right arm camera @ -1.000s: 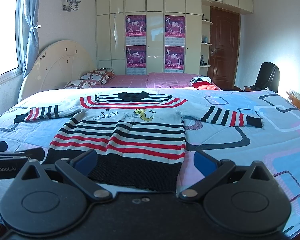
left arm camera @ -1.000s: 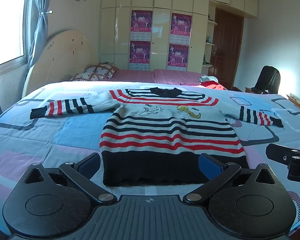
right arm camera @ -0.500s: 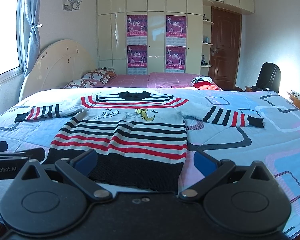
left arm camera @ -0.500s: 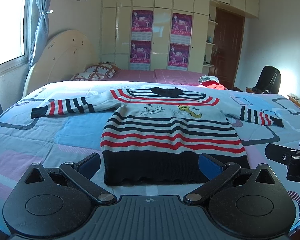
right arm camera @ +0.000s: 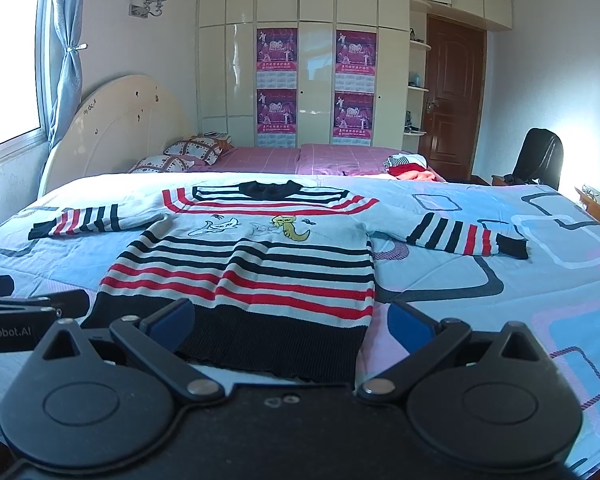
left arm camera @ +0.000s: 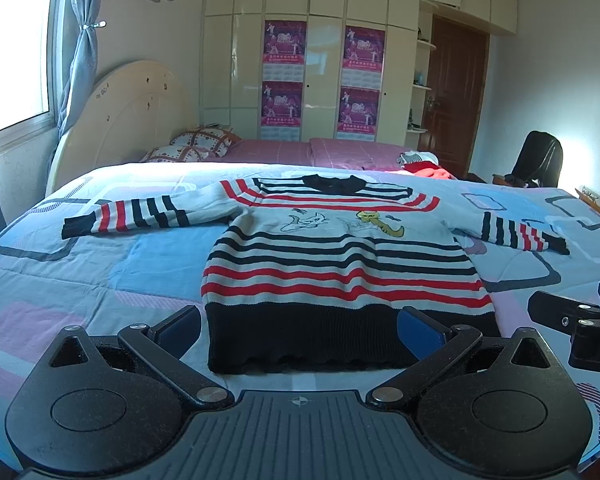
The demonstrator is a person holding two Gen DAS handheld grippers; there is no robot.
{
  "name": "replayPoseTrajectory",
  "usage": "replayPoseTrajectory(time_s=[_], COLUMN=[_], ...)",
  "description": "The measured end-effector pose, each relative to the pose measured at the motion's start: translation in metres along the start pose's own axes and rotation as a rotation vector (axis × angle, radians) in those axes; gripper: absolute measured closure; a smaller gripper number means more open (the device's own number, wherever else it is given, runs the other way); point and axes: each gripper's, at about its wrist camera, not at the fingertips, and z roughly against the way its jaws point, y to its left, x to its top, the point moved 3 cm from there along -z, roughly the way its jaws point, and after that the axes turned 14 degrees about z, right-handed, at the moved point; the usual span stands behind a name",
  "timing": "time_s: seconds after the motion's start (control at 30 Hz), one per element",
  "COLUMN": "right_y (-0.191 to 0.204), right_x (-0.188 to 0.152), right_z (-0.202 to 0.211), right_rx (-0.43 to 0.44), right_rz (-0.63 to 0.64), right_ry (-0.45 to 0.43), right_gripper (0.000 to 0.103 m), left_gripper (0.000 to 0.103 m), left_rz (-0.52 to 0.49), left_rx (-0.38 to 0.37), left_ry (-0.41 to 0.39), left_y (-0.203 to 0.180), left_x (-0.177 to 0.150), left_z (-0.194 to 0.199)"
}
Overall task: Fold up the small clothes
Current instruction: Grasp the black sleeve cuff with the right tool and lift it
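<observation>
Folding has not begun, we judge: our striped sweater (left arm camera: 340,264) lies flat on the bed (left arm camera: 80,272), sleeves spread. Our left gripper (left arm camera: 299,326) and right gripper (right arm camera: 291,316) hover at its hem, jaws wide, empty.

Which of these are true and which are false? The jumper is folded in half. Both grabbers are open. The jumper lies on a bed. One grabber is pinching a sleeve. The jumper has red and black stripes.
1. The jumper is folded in half. False: it lies spread flat, with both sleeves out to the sides.
2. Both grabbers are open. True: the left gripper and the right gripper have their jaws wide apart.
3. The jumper lies on a bed. True.
4. One grabber is pinching a sleeve. False: neither holds anything.
5. The jumper has red and black stripes. True.
</observation>
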Motion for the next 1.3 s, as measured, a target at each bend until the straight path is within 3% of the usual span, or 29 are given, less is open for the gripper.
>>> replayPoseTrajectory(time_s=[0.3, 0.43, 0.6, 0.67, 0.73, 0.8, 0.83, 0.97, 1.07, 1.1, 1.3], right_y=[-0.002, -0.011, -0.044, -0.063, -0.082, -0.101, -0.112, -0.162, -0.213, -0.233, -0.334], right_x=[-0.001, 0.002, 0.01, 0.007, 0.004, 0.003, 0.002, -0.002, -0.011, -0.016, -0.065], right_z=[-0.006, -0.01, -0.027, -0.039, -0.051, -0.062, -0.07, -0.099, -0.129, -0.142, -0.222], right_rx=[0.0, -0.018, -0.043, -0.041, -0.053, -0.079, -0.106, -0.141, -0.148, -0.151, -0.211], right_rz=[0.0, -0.027, -0.157, -0.224, -0.282, -0.317, -0.333, -0.432, -0.531, -0.574, -0.771], right_ry=[0.009, -0.009, -0.021, -0.018, -0.015, -0.021, -0.013, -0.02, -0.041, -0.042, 0.001], right_gripper=[0.001, 0.001, 0.001, 0.002, 0.012, 0.045, 0.05, 0.052, 0.059, 0.062, 0.062], left_gripper=[0.0, 0.0, 0.0, 0.0, 0.0, 0.0, 0.0, 0.0, 0.0, 0.0, 0.0], left_rz=[-0.008, 0.034, 0.089, 0.07, 0.068, 0.069, 0.073, 0.061, 0.08, 0.093, 0.103], left_rx=[0.004, -0.022, -0.174, -0.199, -0.209, -0.219, -0.229, -0.199, -0.159, -0.148, -0.037], left_ry=[0.05, 0.049, 0.063, 0.069, 0.071, 0.082, 0.093, 0.071, 0.09, 0.1, 0.148], left_y=[-0.002, -0.002, -0.003, -0.009, -0.017, -0.023, -0.027, -0.049, -0.065, -0.069, -0.108], left_x=[0.002, 0.011, 0.035, 0.043, 0.05, 0.055, 0.058, 0.066, 0.069, 0.068, 0.057], left_z=[-0.014, -0.026, -0.052, -0.068, -0.086, -0.104, -0.114, -0.147, -0.179, -0.19, -0.251])
